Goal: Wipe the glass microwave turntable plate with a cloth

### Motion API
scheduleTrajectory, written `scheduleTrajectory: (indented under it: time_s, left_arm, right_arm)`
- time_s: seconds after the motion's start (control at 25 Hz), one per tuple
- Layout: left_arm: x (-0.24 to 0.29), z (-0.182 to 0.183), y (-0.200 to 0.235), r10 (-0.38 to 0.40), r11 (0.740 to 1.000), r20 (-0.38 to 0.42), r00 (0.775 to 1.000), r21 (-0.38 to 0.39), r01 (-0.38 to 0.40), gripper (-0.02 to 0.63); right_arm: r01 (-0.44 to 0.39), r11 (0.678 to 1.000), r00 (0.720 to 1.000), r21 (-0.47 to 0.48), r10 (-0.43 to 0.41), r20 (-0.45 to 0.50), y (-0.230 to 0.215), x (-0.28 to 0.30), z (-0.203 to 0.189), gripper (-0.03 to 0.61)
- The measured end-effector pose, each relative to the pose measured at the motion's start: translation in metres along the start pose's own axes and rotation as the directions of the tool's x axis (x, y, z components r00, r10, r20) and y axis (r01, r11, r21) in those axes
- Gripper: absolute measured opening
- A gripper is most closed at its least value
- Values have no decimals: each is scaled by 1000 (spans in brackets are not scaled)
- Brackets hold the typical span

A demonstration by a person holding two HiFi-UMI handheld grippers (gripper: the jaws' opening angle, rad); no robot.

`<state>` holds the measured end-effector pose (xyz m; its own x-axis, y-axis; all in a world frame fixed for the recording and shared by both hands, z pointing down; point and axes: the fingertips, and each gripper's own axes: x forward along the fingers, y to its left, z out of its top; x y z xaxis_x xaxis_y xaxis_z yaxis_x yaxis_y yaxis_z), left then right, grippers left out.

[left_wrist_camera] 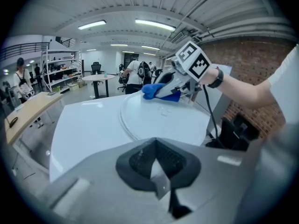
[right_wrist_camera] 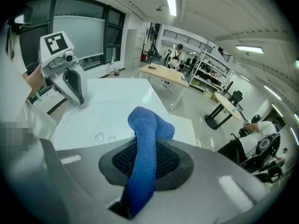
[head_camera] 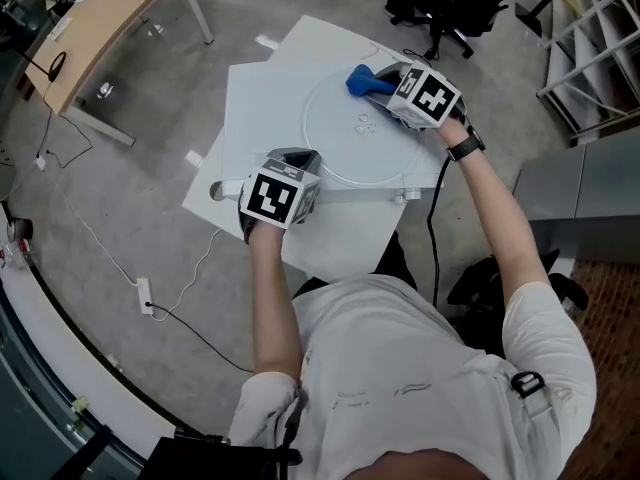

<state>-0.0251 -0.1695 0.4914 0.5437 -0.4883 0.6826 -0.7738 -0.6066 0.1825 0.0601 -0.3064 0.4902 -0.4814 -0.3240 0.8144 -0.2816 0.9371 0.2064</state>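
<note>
Clamped between the jaws of the right gripper (right_wrist_camera: 140,181), closest to that gripper's own camera, a blue terry cloth (right_wrist_camera: 144,139) is held fast, its free end folded forward over the pads. It is pressed onto the far rim of the round clear-glass turntable plate (head_camera: 340,146), which lies flat on the white square tabletop (head_camera: 260,103), toward the far right part of it. A few small droplet-like marks (head_camera: 366,122) are seen near the plate's middle, unwiped.

The left gripper (head_camera: 298,163) is set at the plate's near-left rim. Its jaws are drawn close together, with only a pale wedge showing between the dark pads. Whether that wedge is the glass rim or the tabletop behind cannot be settled from this blurred view.

The wiping stroke is judged to be at its far end. For a good result, the cloth should be kept flat and drawn across the middle in overlapping passes, so that the marks are taken up. Light downward pressure is advised, and the plate should be steadied from the left so it does not skate on the smooth top.

Little table is left beyond the plate on the right and far sides, so outward strokes there risk pushing the glass toward the edge. More open tabletop lies to the left. A black cable (head_camera: 435,233) hangs from the right gripper past the table's near edge and should be kept off the plate. Farther off, a black office chair (head_camera: 445,3) and a pale wooden desk (head_camera: 105,18) stand on the grey floor, well apart from the work.
</note>
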Motion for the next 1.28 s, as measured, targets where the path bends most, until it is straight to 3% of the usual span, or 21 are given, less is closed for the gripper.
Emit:
scheduleTrajectory:
  time_s: [0.16,0.28,0.48,0.68,0.84,1.0,1.16,1.28]
  left_arm:
    - [2,-1,5,24,1000,10,1000,15,-24,0]
    - [2,-1,8,31,999,13,999,22,-31,0]
    - [1,-2,8,29,999,12,999,19,-30,0]
    - [-2,1,1,9,1000,8,1000,10,-9,0]
    - [0,0,-2,-2,1000,6,1000,1,2,0]
    - [5,-4,9,32,999,13,999,21,-32,0]
    - [6,-3,1,28,1000,17,999,14,-28,0]
    - [1,-1,1,13,1000,13,1000,11,-13,0]
  right_arm:
    - [-4,1000,996,-4,3,-86,1,-38,-57,72]
    - [-74,997,990,-1,73,-121,31,-59,-86,72]
    - [-217,975,974,-41,214,-79,115,-71,-70,72]
    - [-277,956,961,-97,277,-12,157,-48,-23,72]
    - [-221,974,974,-55,223,45,137,-14,21,72]
    - [-88,996,995,-12,89,54,79,14,42,72]
    - [52,998,999,41,-52,3,19,5,8,72]
    - [106,991,994,87,-102,-42,-3,-15,-28,72]
